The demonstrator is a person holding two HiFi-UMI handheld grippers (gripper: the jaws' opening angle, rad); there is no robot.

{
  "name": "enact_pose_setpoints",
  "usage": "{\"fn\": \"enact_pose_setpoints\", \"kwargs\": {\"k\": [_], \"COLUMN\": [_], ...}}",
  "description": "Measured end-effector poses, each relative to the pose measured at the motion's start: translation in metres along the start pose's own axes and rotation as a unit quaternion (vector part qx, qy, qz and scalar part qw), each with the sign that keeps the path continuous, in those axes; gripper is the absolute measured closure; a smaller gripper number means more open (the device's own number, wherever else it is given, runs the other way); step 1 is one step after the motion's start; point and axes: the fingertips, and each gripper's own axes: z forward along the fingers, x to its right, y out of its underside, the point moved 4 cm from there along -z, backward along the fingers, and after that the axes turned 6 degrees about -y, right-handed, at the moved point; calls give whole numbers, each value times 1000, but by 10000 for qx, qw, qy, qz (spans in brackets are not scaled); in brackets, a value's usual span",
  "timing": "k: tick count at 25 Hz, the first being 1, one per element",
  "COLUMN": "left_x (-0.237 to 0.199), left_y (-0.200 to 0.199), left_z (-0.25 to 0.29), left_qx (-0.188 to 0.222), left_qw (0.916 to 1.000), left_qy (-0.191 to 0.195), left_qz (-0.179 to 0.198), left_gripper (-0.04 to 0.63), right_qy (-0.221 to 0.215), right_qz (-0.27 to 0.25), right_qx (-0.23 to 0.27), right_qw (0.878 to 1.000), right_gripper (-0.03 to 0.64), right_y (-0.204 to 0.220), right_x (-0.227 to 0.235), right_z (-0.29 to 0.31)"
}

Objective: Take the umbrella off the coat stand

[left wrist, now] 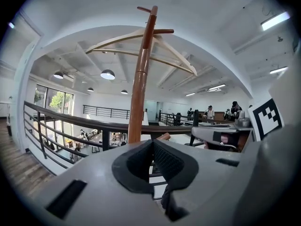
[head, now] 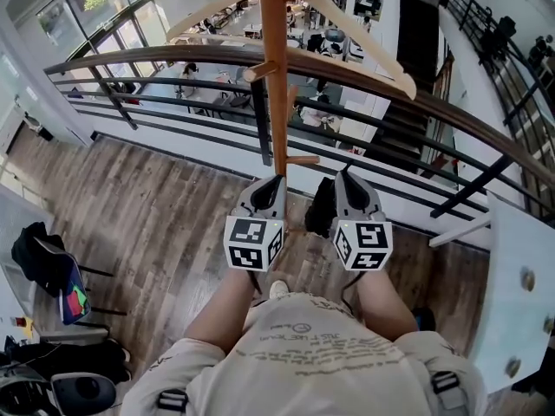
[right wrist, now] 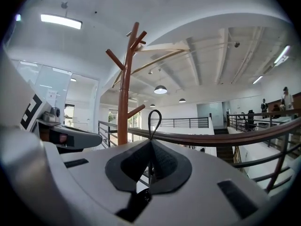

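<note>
The wooden coat stand [head: 274,76] rises straight ahead of me, with short pegs and a pale wooden hanger [head: 364,46] near its top. In the head view a small black folded umbrella [head: 321,208] hangs between my two grippers, just left of the right one. My right gripper [right wrist: 151,142] is shut on the umbrella's thin black strap loop [right wrist: 155,121], which stands up above the jaws, clear of the pole [right wrist: 123,102] and its pegs. My left gripper [left wrist: 151,142] is shut with nothing in it, pointing at the pole [left wrist: 139,88]. Both grippers [head: 276,180] [head: 345,176] sit close to the stand's lower peg.
A dark curved railing [head: 173,55] runs right behind the stand, with an open atrium below it. A black bag on a chair [head: 39,254] stands at the left on the wooden floor. A white surface [head: 520,293] lies at the right edge.
</note>
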Motion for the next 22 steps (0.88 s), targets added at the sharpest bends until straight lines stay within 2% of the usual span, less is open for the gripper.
{"fn": "enact_pose_setpoints", "kwargs": {"k": [7,22], "left_x": [10,7], "left_y": [-3,-1], "left_z": [-1,-10], "left_qx": [39,33], "left_qw": [9999,9998], "left_qy": [141,187], "left_qz": [52,65], "left_gripper": [591,591], "right_qy": [156,184], "right_qz": [217,275], "right_qx": [34,31], "right_qw": [9996,9994], "right_gripper": [612,612], "right_y": [-3,2], "right_x": [7,2], "right_z": [-21,-32]}}
